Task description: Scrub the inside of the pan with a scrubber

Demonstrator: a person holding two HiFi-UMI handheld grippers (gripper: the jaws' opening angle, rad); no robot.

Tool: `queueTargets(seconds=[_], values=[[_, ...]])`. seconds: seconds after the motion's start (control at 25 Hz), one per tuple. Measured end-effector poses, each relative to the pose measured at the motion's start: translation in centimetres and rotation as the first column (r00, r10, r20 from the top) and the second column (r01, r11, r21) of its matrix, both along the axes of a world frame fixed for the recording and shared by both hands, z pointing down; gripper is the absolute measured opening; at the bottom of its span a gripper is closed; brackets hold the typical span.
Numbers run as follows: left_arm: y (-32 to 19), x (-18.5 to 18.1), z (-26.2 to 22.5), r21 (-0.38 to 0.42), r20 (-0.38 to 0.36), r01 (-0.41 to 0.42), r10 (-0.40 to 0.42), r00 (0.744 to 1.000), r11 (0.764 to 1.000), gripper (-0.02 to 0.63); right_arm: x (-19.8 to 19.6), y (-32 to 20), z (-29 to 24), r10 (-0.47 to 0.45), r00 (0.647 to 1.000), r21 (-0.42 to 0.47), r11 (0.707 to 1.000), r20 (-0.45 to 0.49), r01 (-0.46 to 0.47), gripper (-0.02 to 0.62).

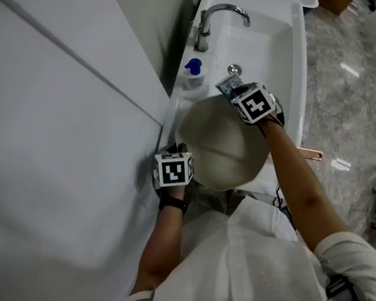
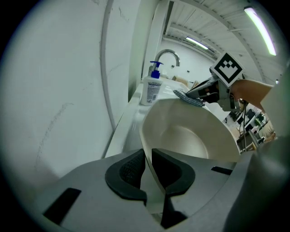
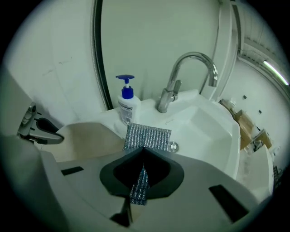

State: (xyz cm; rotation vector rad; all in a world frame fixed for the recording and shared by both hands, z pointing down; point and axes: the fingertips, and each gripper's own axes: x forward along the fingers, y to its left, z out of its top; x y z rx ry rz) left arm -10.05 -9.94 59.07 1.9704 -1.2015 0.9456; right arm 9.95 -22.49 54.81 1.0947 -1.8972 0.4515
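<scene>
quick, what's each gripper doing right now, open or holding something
left gripper: closed on the rim of the pan
right gripper: closed on the scrubber

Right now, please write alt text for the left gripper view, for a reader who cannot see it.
The left gripper grips the near rim of a cream pan between its jaws. Over the far rim, the right gripper holds a silver scrubber; a soap bottle and a faucet stand behind.
</scene>
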Motion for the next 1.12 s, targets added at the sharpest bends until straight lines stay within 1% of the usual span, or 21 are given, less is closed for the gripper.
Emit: queueTargets(seconds=[0.08, 0.16, 0.2, 0.32, 0.36, 0.44, 0.52, 0.64, 0.92, 1.0, 1.12], values=[[0.1, 0.0, 0.0, -0.003, -0.001, 0.006, -0.006, 1.0, 1.0, 0.058, -1.4, 0.3, 0.6, -0.047, 0.999, -0.052, 0.998, 0.007, 0.048, 0.014], [0.1, -0.1, 0.1, -0.005, -0.004, 0.012, -0.012, 1.0, 1.0, 0.057, -1.5, 1.1, 1.0, -0.058, 0.998, -0.098, 0.993, 0.018, 0.059, 0.014], [0.0, -0.1, 0.2, -0.003, -0.005, 0.015, -0.015, 1.0, 1.0, 0.057, -1.1, 1.4, 0.9, -0.055, 0.998, -0.101, 0.993, 0.012, 0.056, 0.014], [-0.1, -0.2, 0.3, 0.0, -0.002, 0.019, -0.019, 1.0, 1.0, 0.055, 1.7, 1.6, 0.1, -0.044, 0.997, -0.039, 0.998, -0.062, 0.042, 0.014], [-0.1, -0.2, 0.2, 0.0, -0.001, 0.019, -0.019, 1.0, 1.0, 0.055, 2.4, 2.2, 0.1, -0.037, 0.997, -0.042, 0.999, -0.068, 0.034, 0.014], [0.0, -0.2, 0.2, 0.001, -0.001, 0.019, -0.019, 1.0, 1.0, 0.055, 3.5, 4.7, 0.8, -0.012, 0.999, -0.11, 0.994, -0.051, 0.006, 0.014], [0.0, -0.2, 0.2, 0.0, -0.001, 0.02, -0.02, 1.0, 1.0, 0.055, 4.8, 7.0, 1.2, 0.012, 0.998, -0.162, 0.987, -0.064, -0.023, 0.014], [0.0, -0.2, 0.2, -0.001, 0.0, 0.024, -0.024, 1.0, 1.0, 0.055, 6.1, 9.0, 1.3, 0.016, 0.996, -0.172, 0.985, -0.089, -0.031, 0.014], [0.0, -0.3, -0.1, -0.001, -0.001, 0.035, -0.035, 0.999, 0.999, 0.054, 6.7, 14.1, 1.3, 0.045, 0.994, -0.22, 0.973, -0.096, -0.065, 0.014], [0.0, -0.3, -0.1, -0.001, -0.003, 0.038, -0.038, 0.999, 0.999, 0.054, 6.9, 15.5, 1.3, 0.052, 0.995, -0.236, 0.969, -0.089, -0.072, 0.014], [0.0, -0.2, 0.1, 0.0, -0.002, 0.036, -0.036, 0.999, 0.999, 0.054, 6.7, 17.7, 1.3, 0.052, 0.997, -0.263, 0.963, -0.054, -0.065, 0.014]])
